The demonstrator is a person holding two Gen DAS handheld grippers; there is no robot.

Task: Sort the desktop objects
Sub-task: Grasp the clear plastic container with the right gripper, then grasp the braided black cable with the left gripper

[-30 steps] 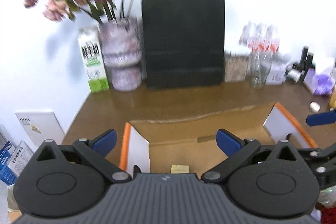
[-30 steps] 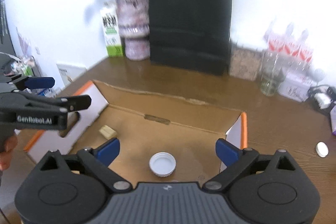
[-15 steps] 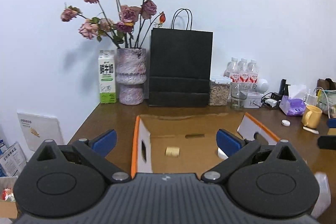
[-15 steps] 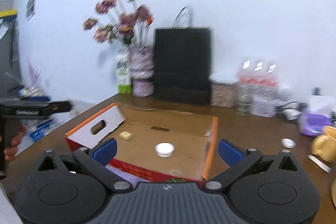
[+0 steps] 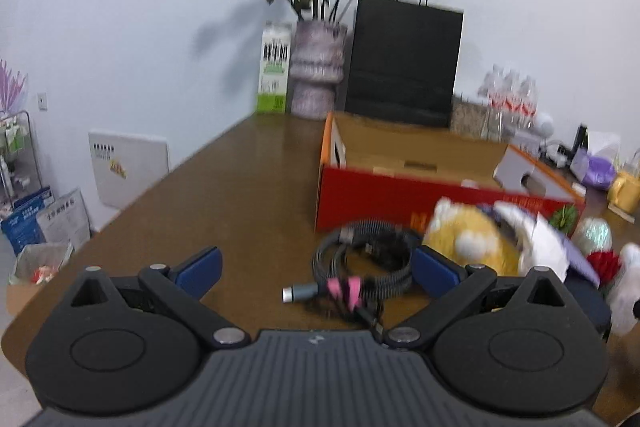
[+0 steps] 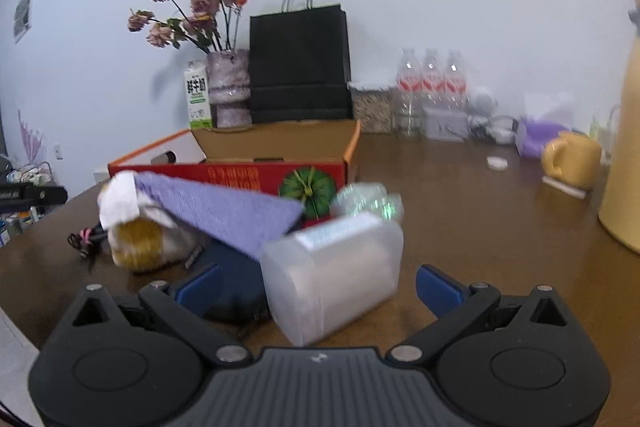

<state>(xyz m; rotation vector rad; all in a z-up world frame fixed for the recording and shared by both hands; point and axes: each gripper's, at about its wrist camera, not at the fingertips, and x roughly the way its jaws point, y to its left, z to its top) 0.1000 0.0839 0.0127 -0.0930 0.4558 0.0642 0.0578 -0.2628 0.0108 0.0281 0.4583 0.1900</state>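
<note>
White wall backs a brown desk (image 5: 240,187) where an open red box (image 6: 240,173) sits before a black bag (image 6: 298,67) and a vase (image 6: 228,87). Both tools are spread wide and empty. The left tool (image 5: 316,269) hangs over a coiled cable (image 5: 364,263) lying in front of the box, beside a yellow plush (image 5: 464,239). The right tool (image 6: 318,285) faces a clear tub (image 6: 336,271) on its side, touching a purple cloth (image 6: 224,211). I judge the cable light and floppy (best pinched across the bundled coil near the pink tie), while the tub looks light, stiff and slick, so its flatter sides seem the safer hold.
</note>
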